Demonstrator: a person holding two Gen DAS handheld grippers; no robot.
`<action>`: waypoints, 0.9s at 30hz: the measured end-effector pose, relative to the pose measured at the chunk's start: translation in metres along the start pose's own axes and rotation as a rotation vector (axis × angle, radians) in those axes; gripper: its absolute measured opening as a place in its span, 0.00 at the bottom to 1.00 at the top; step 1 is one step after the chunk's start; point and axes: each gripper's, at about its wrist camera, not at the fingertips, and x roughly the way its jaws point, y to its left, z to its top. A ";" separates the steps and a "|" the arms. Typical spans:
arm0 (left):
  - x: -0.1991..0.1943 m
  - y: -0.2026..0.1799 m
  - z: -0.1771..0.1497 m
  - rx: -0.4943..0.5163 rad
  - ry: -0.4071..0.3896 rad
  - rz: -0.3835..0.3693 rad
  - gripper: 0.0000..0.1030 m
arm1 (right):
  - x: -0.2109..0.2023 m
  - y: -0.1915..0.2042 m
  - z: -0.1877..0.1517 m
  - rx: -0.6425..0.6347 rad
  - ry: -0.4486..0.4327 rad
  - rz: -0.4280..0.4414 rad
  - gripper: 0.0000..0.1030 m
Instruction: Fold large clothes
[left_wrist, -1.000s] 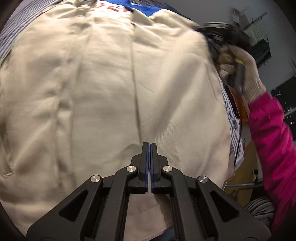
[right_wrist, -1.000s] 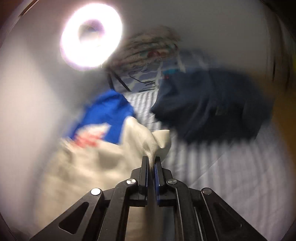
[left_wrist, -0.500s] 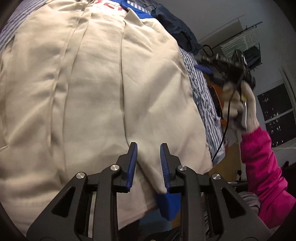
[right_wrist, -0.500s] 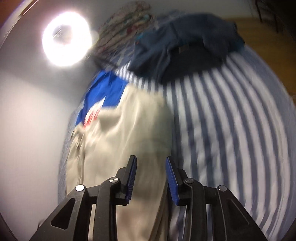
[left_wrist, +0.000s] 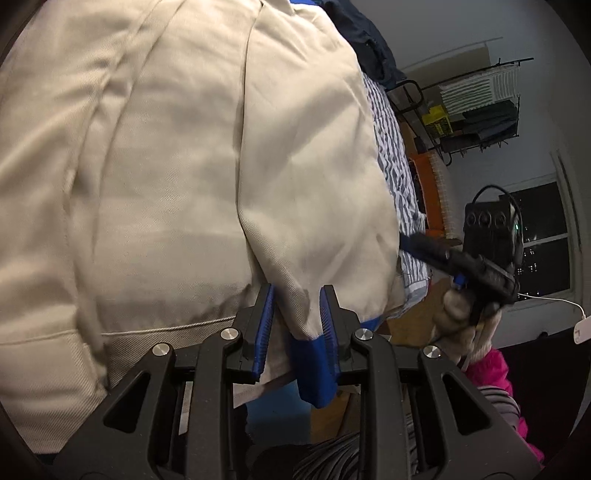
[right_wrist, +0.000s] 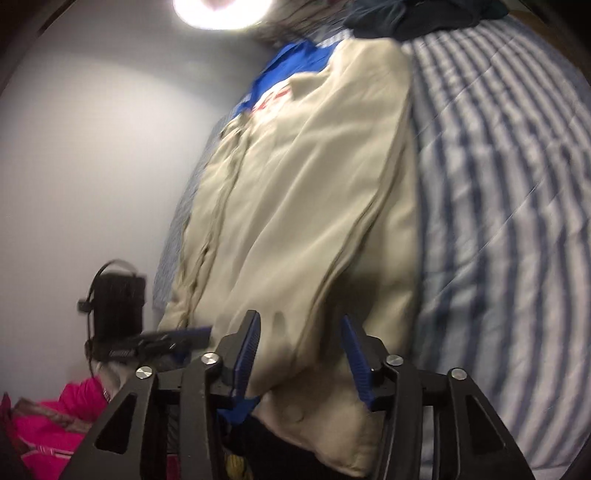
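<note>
A large beige garment (left_wrist: 184, 166) lies spread lengthwise on a striped bed; it also fills the right wrist view (right_wrist: 303, 206), with a blue piece with red lettering (right_wrist: 291, 66) at its far end. My left gripper (left_wrist: 295, 317) is open, its jaws either side of a beige corner and a blue hem at the near edge. My right gripper (right_wrist: 299, 347) is open wide, with the garment's near right corner lying between the jaws. The right gripper also shows in the left wrist view (left_wrist: 454, 258), beside the bed's right edge.
Striped blue-and-white bedding (right_wrist: 498, 184) lies right of the garment. A dark blue clothes pile (right_wrist: 417, 14) sits at the far end. A bright round lamp (right_wrist: 221, 11) glares on the wall. A rack with laundry (left_wrist: 476, 99) and a dark window (left_wrist: 535, 236) stand beyond the bed.
Both grippers were shut on the beige fabric a second ago; both have opened and let it go. The fabric now lies flat, and both grippers have drawn back to its near edge.
</note>
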 end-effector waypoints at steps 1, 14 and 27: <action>0.003 0.000 0.000 0.009 0.006 0.008 0.07 | 0.005 0.003 -0.003 -0.008 0.007 0.020 0.48; 0.010 -0.027 0.002 0.107 -0.061 0.060 0.02 | -0.043 0.052 0.004 -0.183 -0.099 -0.106 0.42; 0.004 -0.009 -0.007 0.029 -0.003 -0.017 0.07 | -0.034 0.025 -0.051 -0.121 -0.028 -0.059 0.48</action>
